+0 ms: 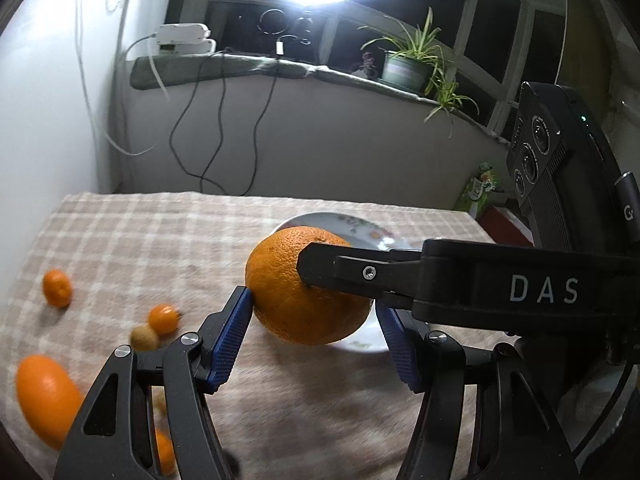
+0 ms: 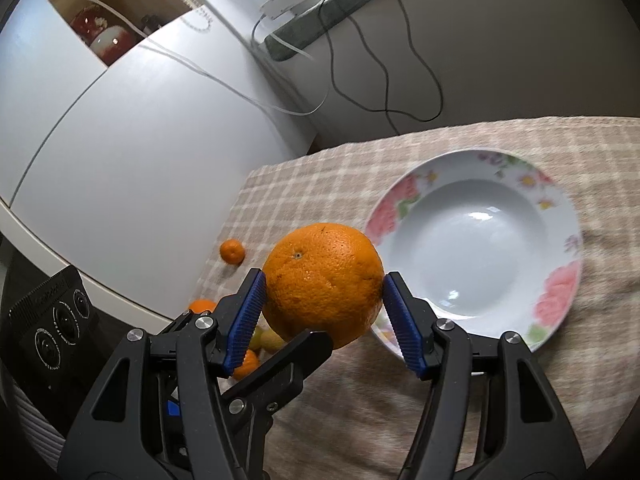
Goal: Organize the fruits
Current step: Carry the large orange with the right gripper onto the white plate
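Both grippers met on one big orange (image 2: 323,285), held in the air above the near-left edge of the plate (image 2: 560,208). In the right wrist view my right gripper (image 2: 323,312) had its blue pads on either side of the fruit, both touching the skin, so I read it as clamped on the orange. One black finger (image 2: 280,368) of the left gripper reached in under the fruit from the near left.

In the left wrist view the left gripper (image 1: 314,334) showed its left pad touching the orange (image 1: 296,292). The right pad was partly hidden behind the right gripper's arm (image 1: 480,280), which crossed in front. I could not tell whether the left fingers were truly gripping or only resting against it. It looked like a handover between the two, direction unclear.

Progress, as I judged it: early. The plate was bare in the right wrist view, no fruit in it. The orange was off the desk (image 1: 160,232) but not yet set down.

Still left on the checked cloth, at the left of the desk:
- a small mandarin (image 1: 57,288), far left;
- another small orange fruit (image 1: 163,319) touching a pale brownish one (image 1: 145,338);
- a larger orange fruit (image 1: 46,398) at the near left edge;
- one more orange piece (image 1: 165,452) half hidden behind the left gripper.

My guess: one fruit nearly placed, five or so to go.
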Action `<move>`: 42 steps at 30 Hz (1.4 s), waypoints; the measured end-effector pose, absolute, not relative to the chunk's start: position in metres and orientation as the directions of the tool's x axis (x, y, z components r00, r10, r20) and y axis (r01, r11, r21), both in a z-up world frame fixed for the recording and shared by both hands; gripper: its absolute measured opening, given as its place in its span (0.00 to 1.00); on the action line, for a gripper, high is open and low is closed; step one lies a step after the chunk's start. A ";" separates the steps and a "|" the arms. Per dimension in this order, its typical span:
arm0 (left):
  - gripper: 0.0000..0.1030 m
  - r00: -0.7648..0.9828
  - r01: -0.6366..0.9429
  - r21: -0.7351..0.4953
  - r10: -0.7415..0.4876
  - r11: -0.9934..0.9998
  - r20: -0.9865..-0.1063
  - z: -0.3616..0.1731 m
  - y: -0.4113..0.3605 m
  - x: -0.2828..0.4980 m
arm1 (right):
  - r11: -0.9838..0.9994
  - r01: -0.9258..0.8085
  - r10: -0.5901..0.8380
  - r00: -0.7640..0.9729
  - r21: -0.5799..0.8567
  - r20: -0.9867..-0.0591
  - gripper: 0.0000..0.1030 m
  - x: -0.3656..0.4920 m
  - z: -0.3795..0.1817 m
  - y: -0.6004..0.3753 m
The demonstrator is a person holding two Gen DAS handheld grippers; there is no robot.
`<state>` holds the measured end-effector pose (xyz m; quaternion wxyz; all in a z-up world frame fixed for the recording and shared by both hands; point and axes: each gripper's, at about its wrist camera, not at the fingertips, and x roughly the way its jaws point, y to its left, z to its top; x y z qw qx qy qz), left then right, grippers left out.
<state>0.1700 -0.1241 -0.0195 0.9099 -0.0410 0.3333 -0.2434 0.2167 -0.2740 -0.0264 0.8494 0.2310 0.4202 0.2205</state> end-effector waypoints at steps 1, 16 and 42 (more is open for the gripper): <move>0.61 0.657 0.421 -0.238 -0.476 0.875 -0.585 -0.019 -0.128 0.172 | 0.798 -0.175 0.565 0.554 0.577 -0.612 0.62 0.218 -0.027 -0.277; 0.61 0.598 0.445 -0.274 -0.510 0.853 -0.618 -0.036 -0.179 0.211 | 0.839 -0.107 0.489 0.575 0.533 -0.655 0.62 0.246 -0.039 -0.326; 0.61 0.548 0.444 -0.275 -0.501 0.853 -0.670 -0.059 -0.202 0.239 | 0.869 -0.080 0.445 0.555 0.488 -0.703 0.62 0.272 -0.059 -0.341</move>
